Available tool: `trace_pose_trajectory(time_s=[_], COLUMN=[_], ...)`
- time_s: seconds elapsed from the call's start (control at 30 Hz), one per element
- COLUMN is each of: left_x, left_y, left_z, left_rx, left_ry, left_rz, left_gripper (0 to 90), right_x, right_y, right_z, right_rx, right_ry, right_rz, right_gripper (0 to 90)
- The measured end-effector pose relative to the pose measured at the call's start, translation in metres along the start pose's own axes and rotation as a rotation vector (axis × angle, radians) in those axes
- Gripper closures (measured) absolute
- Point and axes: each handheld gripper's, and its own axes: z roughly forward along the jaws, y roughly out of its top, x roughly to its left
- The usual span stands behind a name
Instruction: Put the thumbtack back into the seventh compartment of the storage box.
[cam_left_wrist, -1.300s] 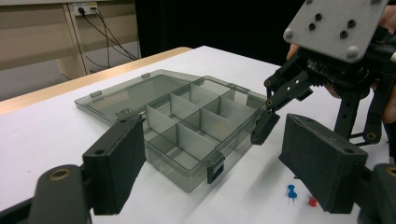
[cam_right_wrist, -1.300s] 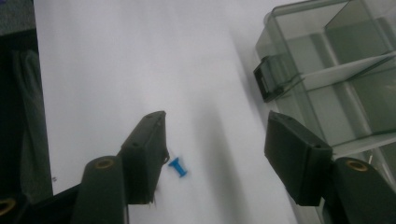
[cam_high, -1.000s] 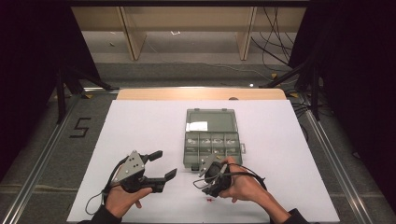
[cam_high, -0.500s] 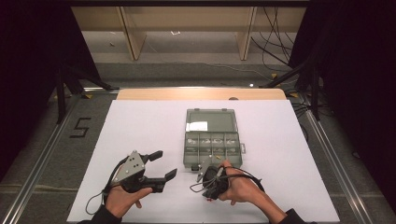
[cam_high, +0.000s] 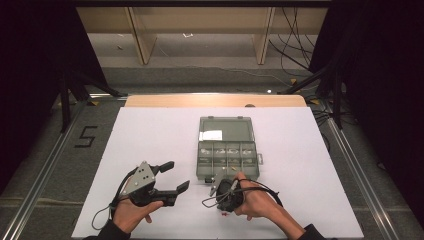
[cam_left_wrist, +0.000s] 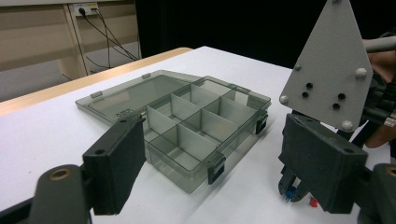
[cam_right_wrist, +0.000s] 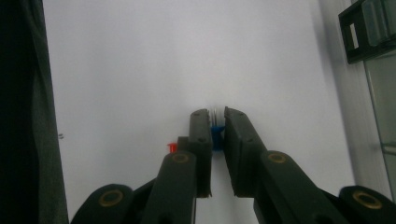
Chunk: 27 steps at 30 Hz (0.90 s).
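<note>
Blue peg (cam_right_wrist: 216, 133) sat pinched at the tips of the right claw (cam_right_wrist: 215, 122), just closed on it low over the counter (cam_right_wrist: 140, 70) beside the box (cam_high: 227, 160), and could twist free when lifted.

A lab-like recording setup: a white-covered counter (cam_high: 150, 130) stands between black curtains (cam_high: 35, 75), with loose cables (cam_high: 292, 40), metal floor rails (cam_high: 45, 165) and a taped floor number (cam_high: 86, 136).
</note>
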Motion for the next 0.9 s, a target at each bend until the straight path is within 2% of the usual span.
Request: trace_pose_trajectory(time_s=[0.07, 0.1, 0.33, 0.4, 0.47, 0.5, 0.53, 0.67, 0.9], left_x=[0.0, 0.001, 0.001, 0.001, 0.0, 0.001, 0.001, 0.001, 0.001], left_y=[0.0, 0.001, 0.001, 0.001, 0.0, 0.001, 0.001, 0.001, 0.001], left_z=[0.0, 0.0, 0.0, 0.0, 0.0, 0.0, 0.0, -0.001, -0.001], left_rx=[-0.006, -0.006, -0.006, -0.005, -0.007, -0.003, -0.005, -0.008, -0.009], left_ry=[-0.001, -0.009, -0.006, -0.01, -0.003, -0.004, -0.004, -0.005, -0.004], left_rz=[-0.005, 0.015, 0.011, 0.022, -0.006, 0.009, 0.009, 0.012, 0.013], left_gripper=[21.1, 21.1, 21.1, 21.1, 21.2, 21.1, 21.1, 21.1, 21.1], right_x=[0.0, 0.0, -0.002, -0.003, -0.005, -0.006, -0.004, -0.008, -0.015], right_y=[0.0, 0.0, -0.001, -0.001, -0.001, -0.001, 0.0, -0.002, -0.005], right_z=[0.0, 0.0, -0.003, -0.007, -0.01, -0.012, -0.013, -0.021, -0.036], right_rx=[0.002, -0.002, -0.003, -0.019, -0.02, -0.024, -0.049, -0.074, -0.112], right_ry=[-0.002, -0.001, -0.006, -0.009, -0.02, -0.023, -0.019, -0.021, -0.045], right_rz=[0.003, 0.007, 0.016, 0.022, 0.025, 0.028, 0.068, 0.068, 0.099], right_gripper=[81.9, 82.0, 82.0, 82.0, 82.0, 82.0, 82.0, 82.0, 82.0])
